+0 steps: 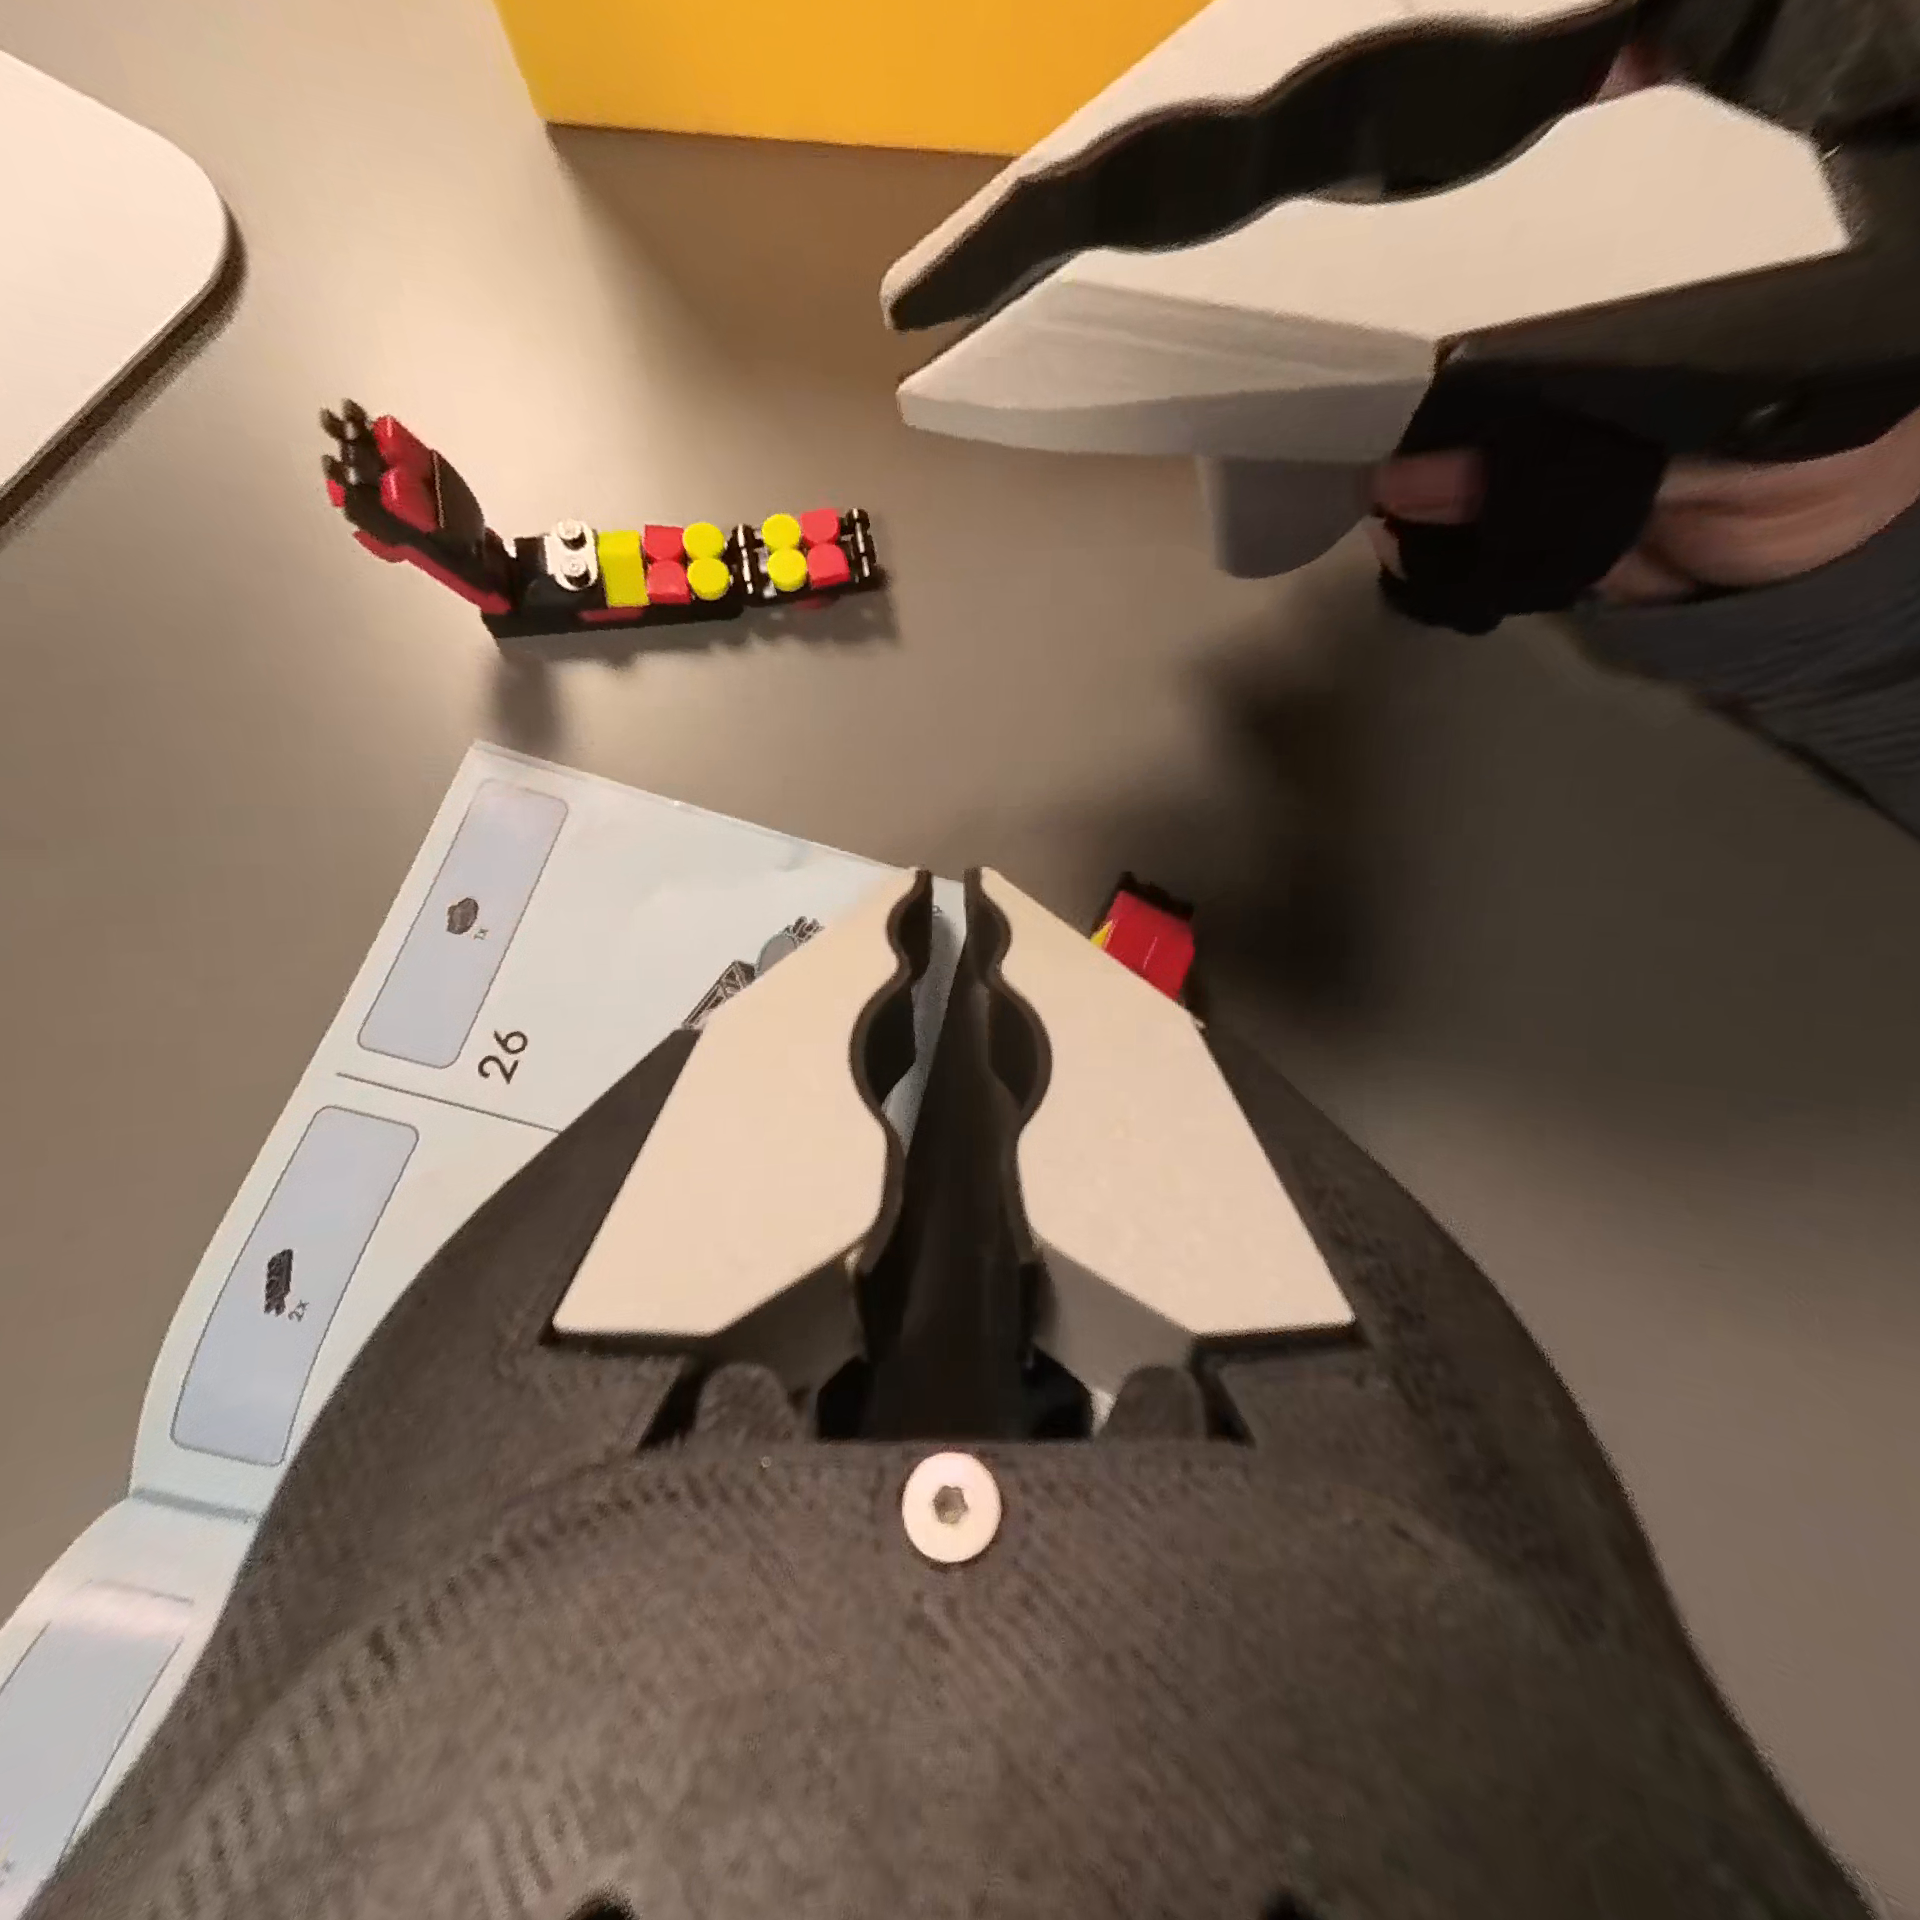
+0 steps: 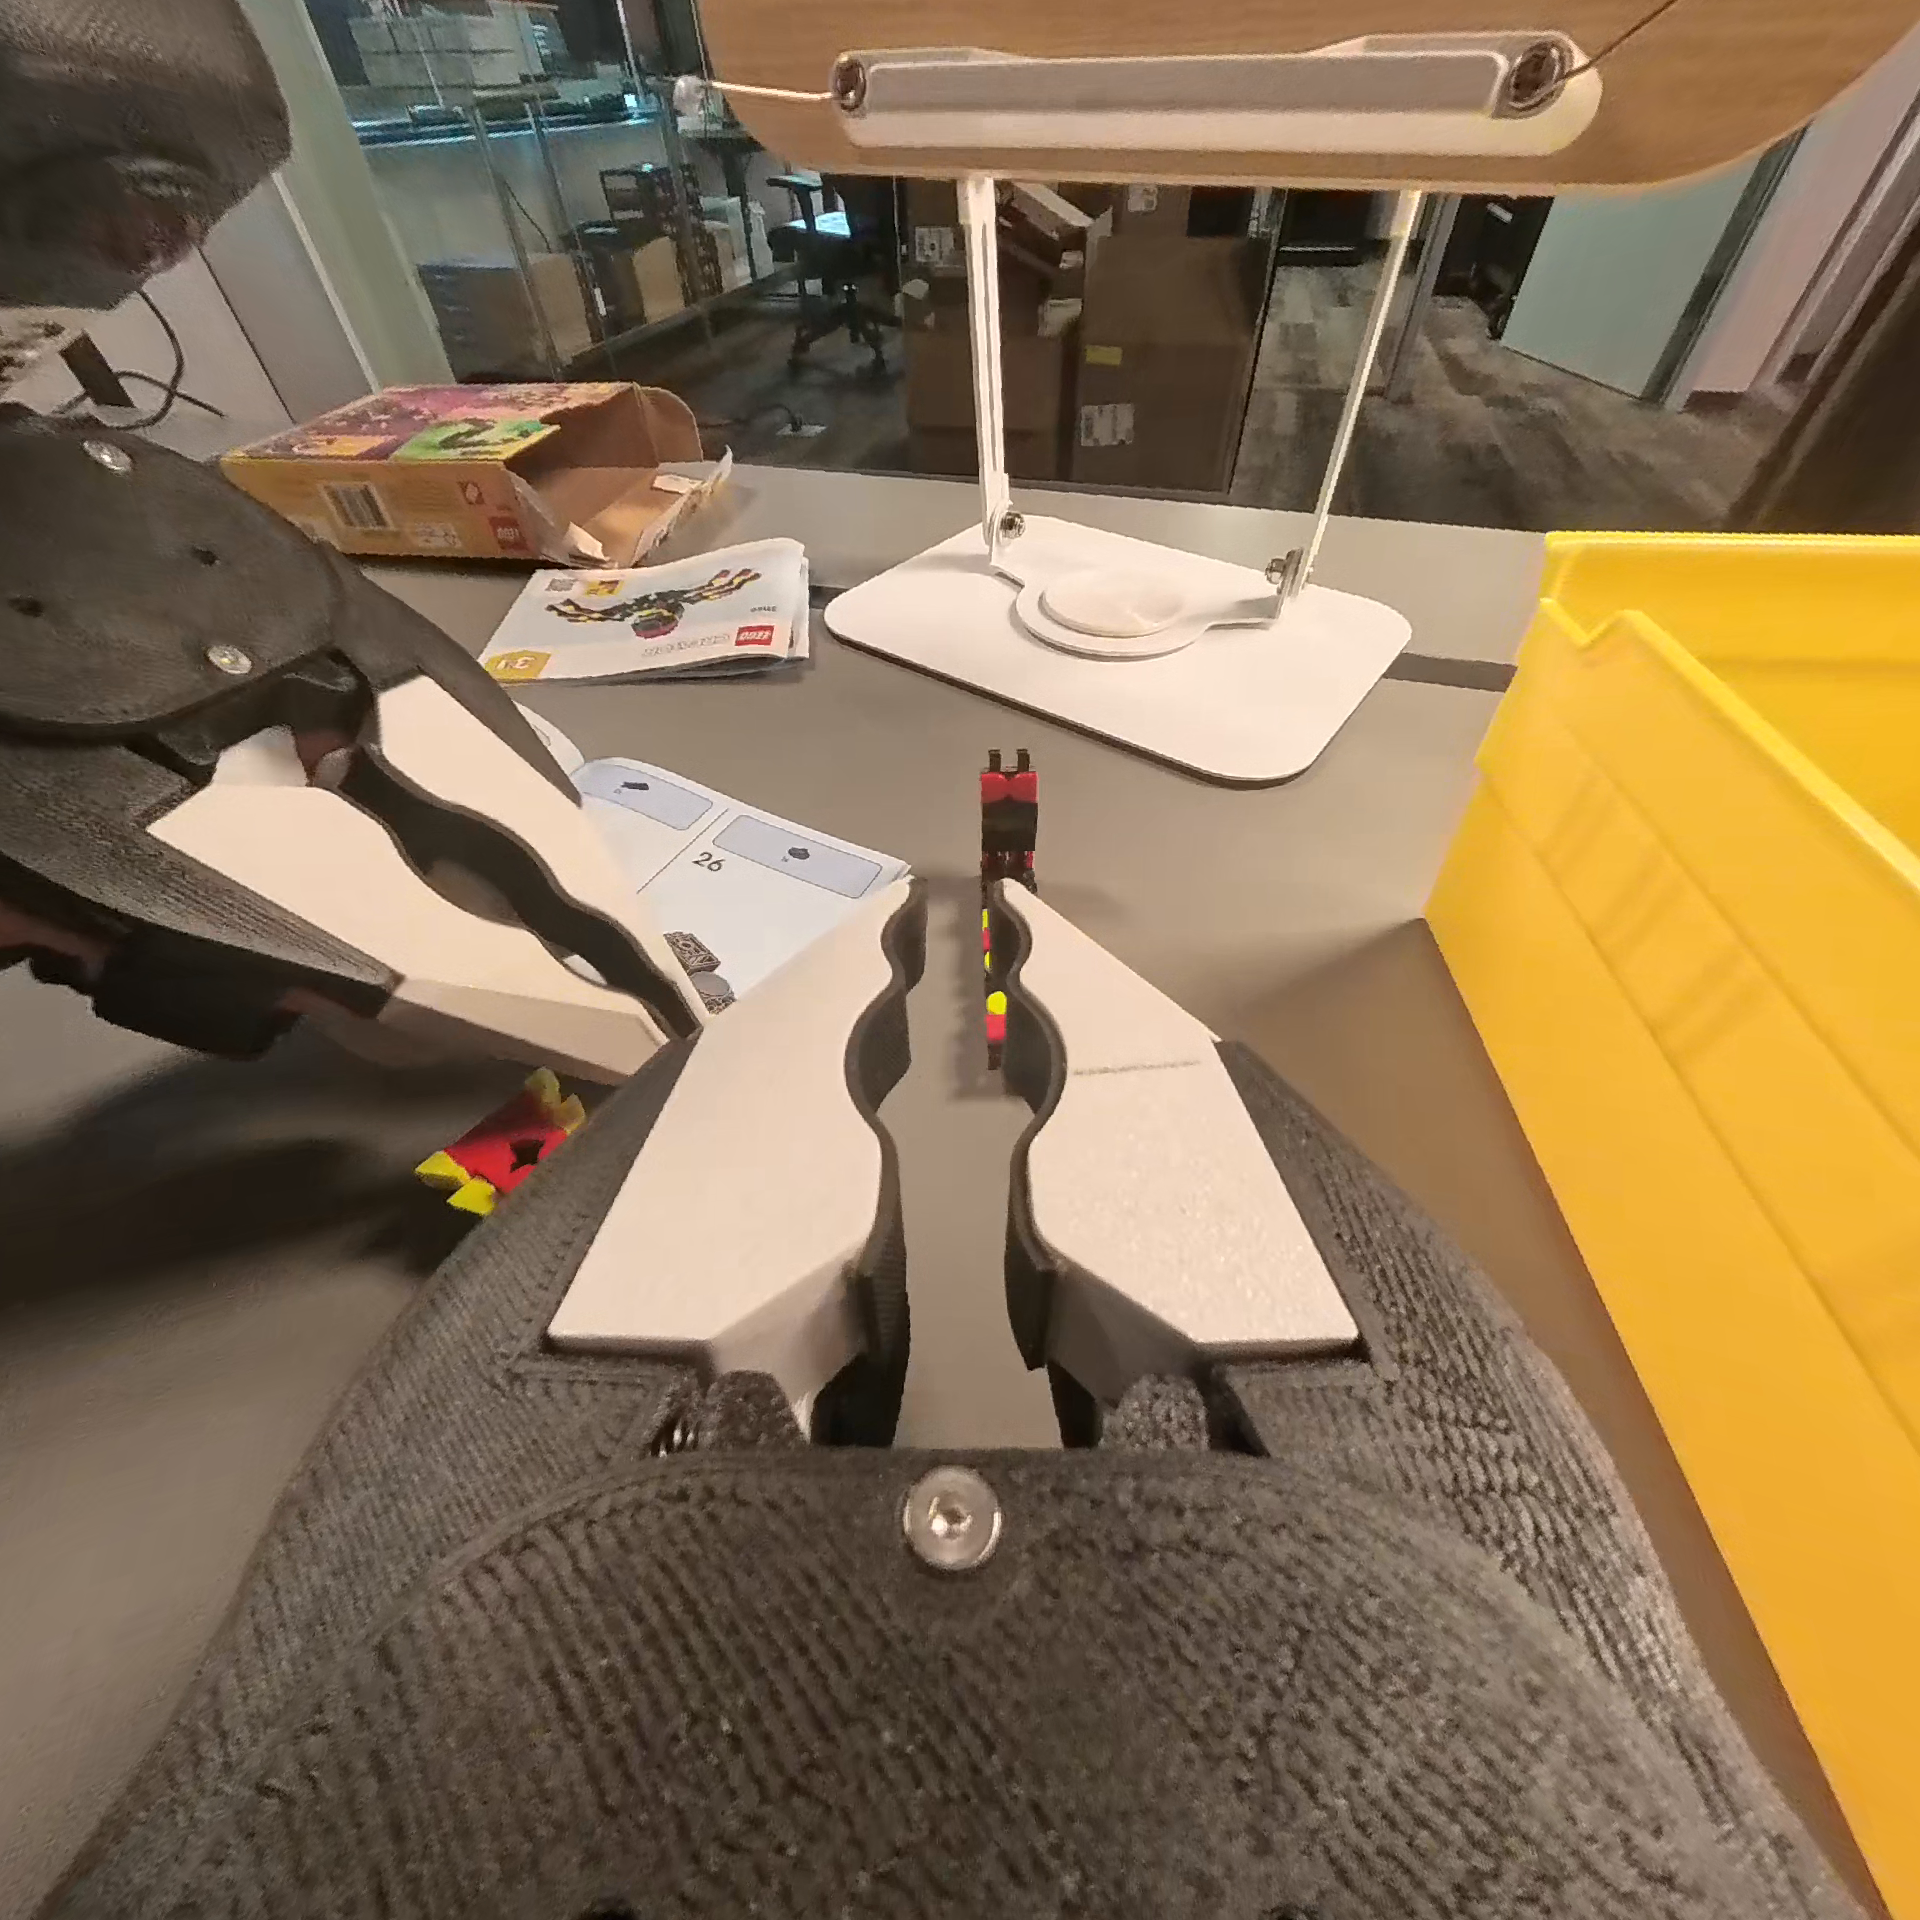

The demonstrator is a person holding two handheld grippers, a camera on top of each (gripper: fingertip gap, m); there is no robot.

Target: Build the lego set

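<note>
Right gripper (image 2: 958,894) first: its fingers stand a narrow way apart with nothing between them, and straight ahead through that slot lies the long black, red and yellow lego strip (image 2: 995,997). The strip's long axis runs directly away from the fingertips, near end just past them, far end kinked upward in a red and black claw. So the right gripper looks the nearer one, and lined up lengthwise, not across. Just left of those fingers, low on the grey table (image 2: 1195,862), sits a small red and yellow lego piece (image 2: 509,1143). The left gripper (image 1: 948,883) is nearly closed and empty, tips over the open instruction booklet (image 1: 436,1039); from it the strip (image 1: 665,566) lies well ahead and to the left, broadside on. Farther off: a closed booklet (image 2: 665,613), the torn lego box (image 2: 457,478), a white stand (image 2: 1122,644), and a yellow bin (image 2: 1714,935) to the right.
</note>
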